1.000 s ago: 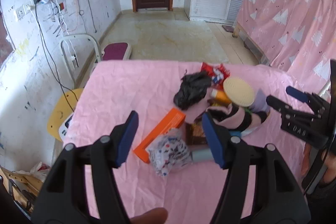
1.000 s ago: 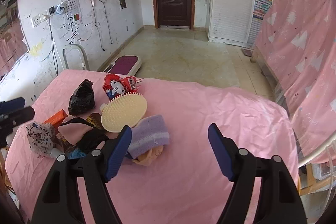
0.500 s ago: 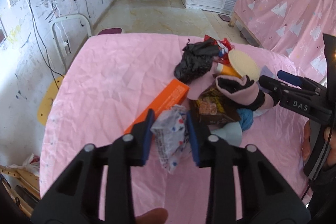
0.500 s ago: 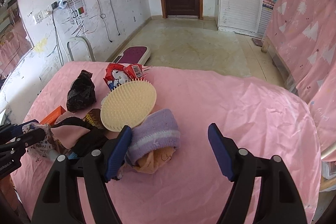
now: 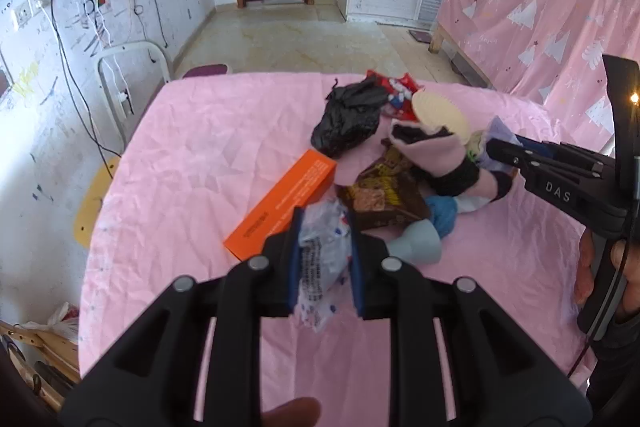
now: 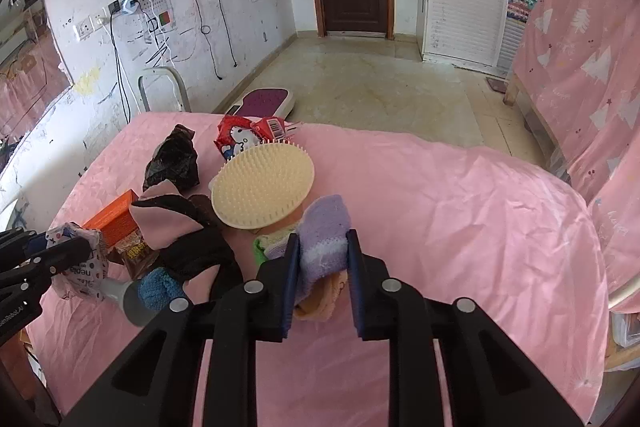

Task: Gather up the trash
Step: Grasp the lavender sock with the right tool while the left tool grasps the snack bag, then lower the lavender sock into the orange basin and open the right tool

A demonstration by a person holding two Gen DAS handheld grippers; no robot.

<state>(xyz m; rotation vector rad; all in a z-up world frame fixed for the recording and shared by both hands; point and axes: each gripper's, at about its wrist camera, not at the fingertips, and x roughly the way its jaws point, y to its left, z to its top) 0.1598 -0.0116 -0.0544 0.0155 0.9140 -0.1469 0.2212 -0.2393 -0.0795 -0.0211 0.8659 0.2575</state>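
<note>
Fingers of the left gripper, blue-padded, just closed, clamped on one crinkly white printed wrapper, at the near left of the pile on the surface under wrinkled pink cloth. Right gripper: just closed on one fuzzy purple cloth, pads pressing. Beside: one orange box, one black plastic bag, one round cream bristled brush, one glossy brown wrapper.
</note>
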